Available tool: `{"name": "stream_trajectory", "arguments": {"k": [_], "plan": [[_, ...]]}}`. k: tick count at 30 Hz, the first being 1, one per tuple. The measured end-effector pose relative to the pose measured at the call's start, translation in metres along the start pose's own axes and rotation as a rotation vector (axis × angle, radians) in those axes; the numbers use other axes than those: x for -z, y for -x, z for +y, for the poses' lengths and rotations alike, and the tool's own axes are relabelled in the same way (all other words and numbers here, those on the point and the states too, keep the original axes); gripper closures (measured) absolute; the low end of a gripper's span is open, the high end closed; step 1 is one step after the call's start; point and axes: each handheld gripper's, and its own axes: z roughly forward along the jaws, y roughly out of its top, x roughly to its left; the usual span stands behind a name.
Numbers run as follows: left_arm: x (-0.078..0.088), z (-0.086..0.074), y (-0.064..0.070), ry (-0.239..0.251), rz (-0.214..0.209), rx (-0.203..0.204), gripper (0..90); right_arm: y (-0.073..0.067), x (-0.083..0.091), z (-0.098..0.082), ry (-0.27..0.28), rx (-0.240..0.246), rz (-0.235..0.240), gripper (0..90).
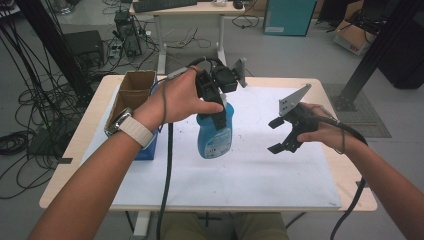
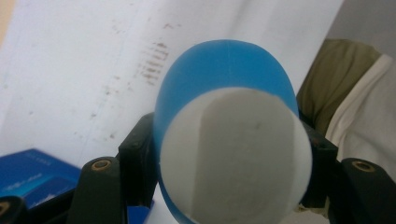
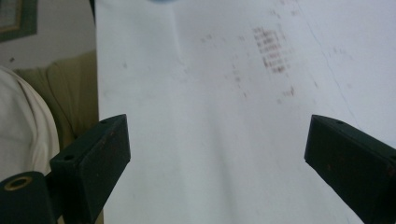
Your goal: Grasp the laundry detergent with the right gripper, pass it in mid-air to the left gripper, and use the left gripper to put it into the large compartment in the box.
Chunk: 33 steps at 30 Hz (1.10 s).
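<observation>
Left forearm (image 1: 95,190) low in the high view, its hand carrying the gripper clamped on the blue bottle.

The blue bottle (image 1: 216,134) stands upright near the middle of the white sheet (image 1: 260,175) on the table (image 1: 65,165), long axis vertical, its white cap (image 2: 236,154) uppermost. The left gripper (image 1: 216,102) comes down on it from above, its jaws closed on the bottle's neck just under the cap. To the bottle's right, apart from it, the right gripper (image 1: 281,135) hangs with its jaws spread wide and nothing between them, their tips turned toward the bottle; it is the free one and near enough to reach the body. Behind the bottle to its left stands an open cardboard box (image 1: 131,95), with a blue carton (image 2: 32,175) low beside it.
</observation>
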Motion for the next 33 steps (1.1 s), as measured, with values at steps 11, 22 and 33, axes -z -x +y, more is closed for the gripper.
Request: {"name": "stream_trajectory", "arguments": {"k": [11,22,33], "plan": [[0.030,0.001,-0.020,-0.030,0.047,0.120,37.6,0.015,0.022,-0.021,-0.153,-0.024,-0.068,8.1],[0.070,-0.003,-0.048,-0.056,0.093,0.295,37.6,0.022,0.032,-0.040,-0.258,-0.021,-0.122,8.7],[0.108,-0.020,-0.086,-0.080,0.123,0.521,37.6,0.026,0.035,-0.047,-0.321,-0.017,-0.132,9.8]]}}
